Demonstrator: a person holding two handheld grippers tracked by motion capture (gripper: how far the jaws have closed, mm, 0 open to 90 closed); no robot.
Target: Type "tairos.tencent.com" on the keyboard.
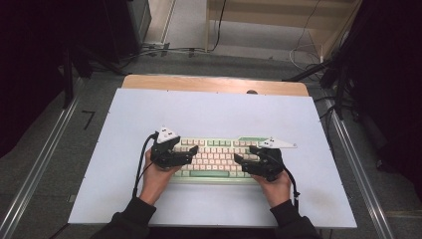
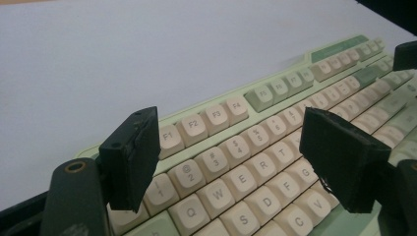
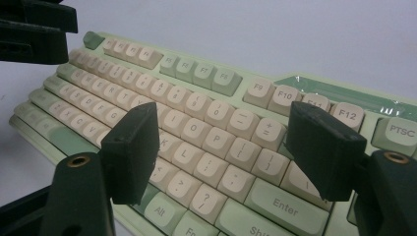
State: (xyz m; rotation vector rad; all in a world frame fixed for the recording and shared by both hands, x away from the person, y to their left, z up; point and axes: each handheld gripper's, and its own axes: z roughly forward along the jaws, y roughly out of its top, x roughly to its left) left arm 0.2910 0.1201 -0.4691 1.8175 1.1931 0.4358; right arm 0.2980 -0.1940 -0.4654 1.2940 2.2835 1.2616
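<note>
Two grippers, left [image 1: 193, 151] and right [image 1: 240, 158], jaws apart, empty, over pale-green plastic keyboard [image 1: 215, 158] with cream keycaps. Risk: jaw edges below could snag keycaps, shift board.

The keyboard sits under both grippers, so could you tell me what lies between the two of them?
In the high view, only the keyboard's middle rows of cream keys lie between the left gripper and the right gripper.

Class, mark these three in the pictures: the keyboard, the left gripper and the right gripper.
keyboard [image 1: 215, 149], high view, on its middle key rows.
left gripper [image 1: 191, 152], high view, midway between its fingertips.
right gripper [image 1: 243, 154], high view, midway between its fingertips.
</note>
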